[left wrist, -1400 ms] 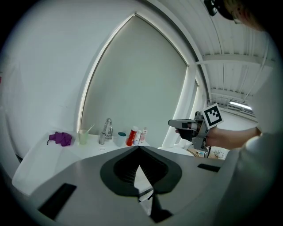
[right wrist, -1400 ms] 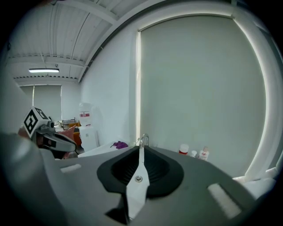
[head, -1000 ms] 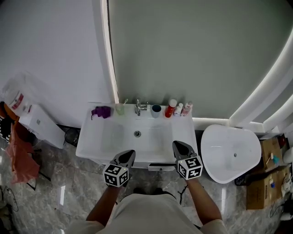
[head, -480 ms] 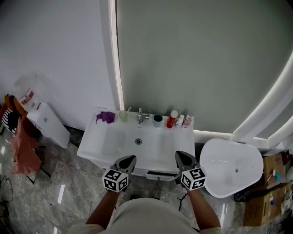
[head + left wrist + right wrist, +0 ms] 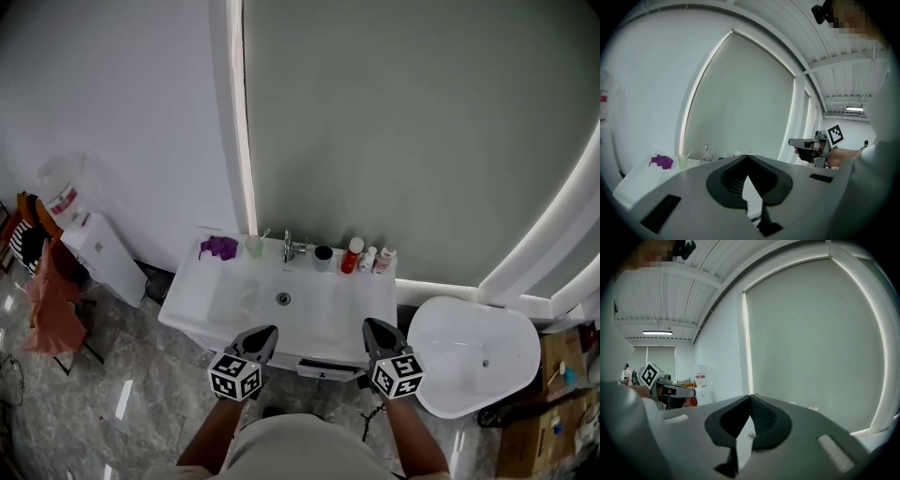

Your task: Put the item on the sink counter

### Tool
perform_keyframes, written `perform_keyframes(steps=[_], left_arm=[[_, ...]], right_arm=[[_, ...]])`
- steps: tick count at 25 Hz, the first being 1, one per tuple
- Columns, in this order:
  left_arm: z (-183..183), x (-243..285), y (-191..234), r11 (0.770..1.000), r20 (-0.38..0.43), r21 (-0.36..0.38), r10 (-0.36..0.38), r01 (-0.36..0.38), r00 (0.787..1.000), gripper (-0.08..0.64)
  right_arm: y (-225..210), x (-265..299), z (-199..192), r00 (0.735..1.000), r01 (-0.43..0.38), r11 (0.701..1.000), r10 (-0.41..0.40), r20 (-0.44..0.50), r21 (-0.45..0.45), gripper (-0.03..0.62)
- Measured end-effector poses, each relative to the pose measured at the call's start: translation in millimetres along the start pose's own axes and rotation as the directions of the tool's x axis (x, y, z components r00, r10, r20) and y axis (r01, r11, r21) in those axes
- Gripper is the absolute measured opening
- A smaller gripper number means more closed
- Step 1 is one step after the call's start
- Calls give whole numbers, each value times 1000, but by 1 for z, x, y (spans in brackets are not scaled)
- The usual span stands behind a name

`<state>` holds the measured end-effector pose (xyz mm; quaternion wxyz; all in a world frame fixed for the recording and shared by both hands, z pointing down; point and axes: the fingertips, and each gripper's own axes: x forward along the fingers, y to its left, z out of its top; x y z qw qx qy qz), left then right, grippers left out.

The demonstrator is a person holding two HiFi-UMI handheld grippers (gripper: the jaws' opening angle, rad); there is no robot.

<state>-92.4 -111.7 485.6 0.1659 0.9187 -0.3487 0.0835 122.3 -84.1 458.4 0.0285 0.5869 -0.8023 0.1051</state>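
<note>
- L tool point(image 5: 268, 331) shut, jaws tip to tip, empty; held over front edge of sink desk point(image 5: 202, 302), left side.
- R tool point(image 5: 371, 324) same: jaws together, empty, over front edge, right side.
- Can't tell which is the task item; purple item point(image 5: 219, 247) lies on desk, back-left corner, well apart from both tools.
- Back edge, L to R: green cup point(image 5: 254, 247), faucet point(image 5: 292, 247), dark cup point(image 5: 323, 255), red bottle point(image 5: 352, 256), small white bottles point(image 5: 382, 260).
</note>
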Motion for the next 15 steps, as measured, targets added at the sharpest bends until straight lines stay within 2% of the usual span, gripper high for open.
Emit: perform_keyframes(steps=[15], left_arm=[[-4, 2, 4, 1000, -13, -3, 3, -3, 1000, 5]], right_arm=[[-1, 3, -1, 1000, 10, 1000, -10, 21, 22, 11]])
